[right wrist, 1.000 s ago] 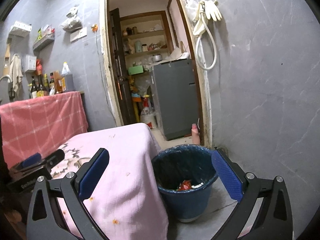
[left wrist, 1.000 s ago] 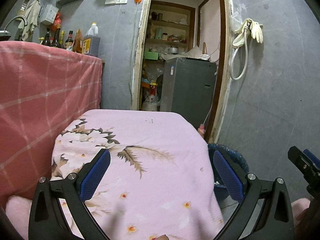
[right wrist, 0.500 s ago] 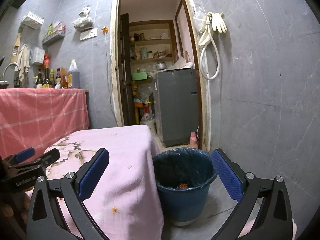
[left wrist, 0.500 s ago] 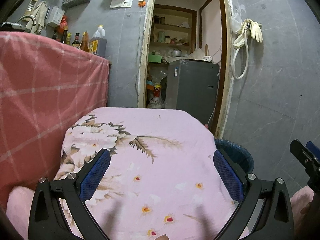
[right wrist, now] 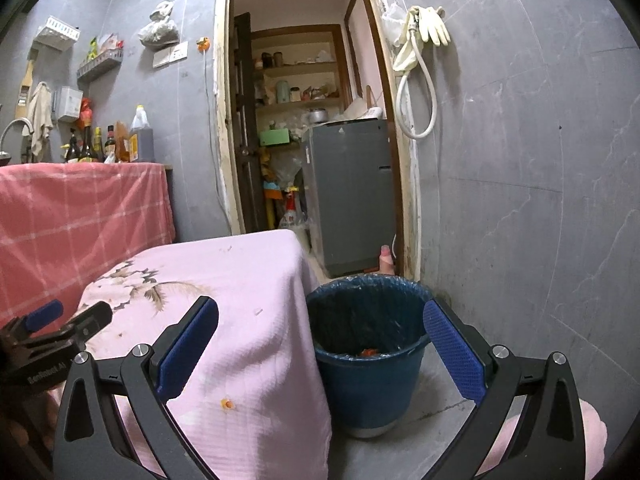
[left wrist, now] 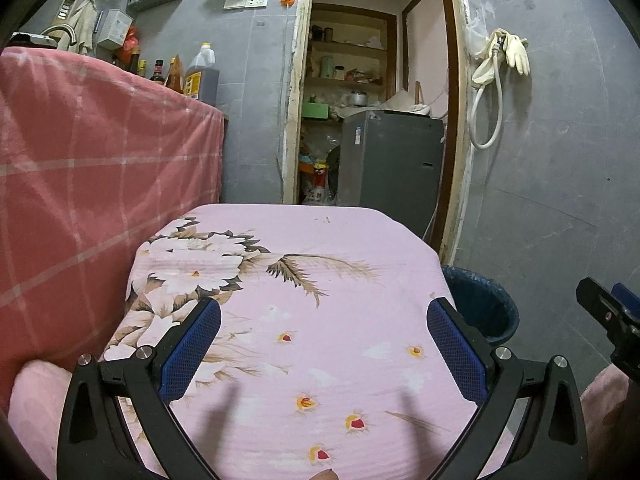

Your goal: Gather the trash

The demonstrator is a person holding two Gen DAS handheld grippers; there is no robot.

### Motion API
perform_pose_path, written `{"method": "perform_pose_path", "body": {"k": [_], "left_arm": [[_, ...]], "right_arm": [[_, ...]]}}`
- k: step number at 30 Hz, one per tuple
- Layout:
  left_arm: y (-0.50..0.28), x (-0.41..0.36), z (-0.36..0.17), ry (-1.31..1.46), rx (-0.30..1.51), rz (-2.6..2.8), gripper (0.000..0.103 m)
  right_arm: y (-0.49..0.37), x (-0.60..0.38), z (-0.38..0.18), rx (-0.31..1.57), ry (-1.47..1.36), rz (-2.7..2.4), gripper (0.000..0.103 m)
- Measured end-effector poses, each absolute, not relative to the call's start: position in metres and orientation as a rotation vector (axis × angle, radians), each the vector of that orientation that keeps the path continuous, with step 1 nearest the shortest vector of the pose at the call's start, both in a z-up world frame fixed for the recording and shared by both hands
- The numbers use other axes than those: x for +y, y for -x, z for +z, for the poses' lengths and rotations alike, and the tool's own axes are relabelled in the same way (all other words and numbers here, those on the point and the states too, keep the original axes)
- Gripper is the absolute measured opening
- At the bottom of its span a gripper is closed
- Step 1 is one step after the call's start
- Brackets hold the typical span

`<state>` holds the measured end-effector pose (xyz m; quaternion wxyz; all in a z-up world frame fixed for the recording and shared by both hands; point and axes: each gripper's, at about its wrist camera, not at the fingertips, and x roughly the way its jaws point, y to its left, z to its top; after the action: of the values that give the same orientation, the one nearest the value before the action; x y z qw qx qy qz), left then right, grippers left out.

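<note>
The pink floral counter (left wrist: 304, 320) now fills more of the left view than before; the blue trash bin (right wrist: 368, 360), red scraps inside, stands just beside its right edge. Both the left gripper (left wrist: 324, 354) and right gripper (right wrist: 320, 354) hover with jaws released, empty. "BenRobot AI" is printed on the left gripper's body.

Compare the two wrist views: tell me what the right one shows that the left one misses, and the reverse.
Only the right view shows inside the blue bin: red trash at the bottom, plus a pink bottle by the doorway.

Only the left view shows the tablecloth's near flower print.

Both share the table, bin, grey cabinet, and hanging gloves. Both grippers are open and empty.
</note>
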<state>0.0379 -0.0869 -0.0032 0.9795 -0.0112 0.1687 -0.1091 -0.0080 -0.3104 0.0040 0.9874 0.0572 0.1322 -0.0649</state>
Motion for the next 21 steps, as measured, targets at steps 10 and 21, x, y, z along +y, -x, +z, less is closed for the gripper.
{"method": "perform_pose_path", "body": {"k": [10, 21], "left_arm": [[-0.0403, -0.0837, -0.0040, 0.027, 0.350, -0.217, 0.101], [-0.0416, -0.0813, -0.0054, 0.031, 0.359, -0.210, 0.101]], "right_arm": [[0.0038, -0.3119, -0.0026, 0.299, -0.122, -0.126, 0.103], [0.0040, -0.3131, -0.0029, 0.301, -0.125, -0.123, 0.103]]}}
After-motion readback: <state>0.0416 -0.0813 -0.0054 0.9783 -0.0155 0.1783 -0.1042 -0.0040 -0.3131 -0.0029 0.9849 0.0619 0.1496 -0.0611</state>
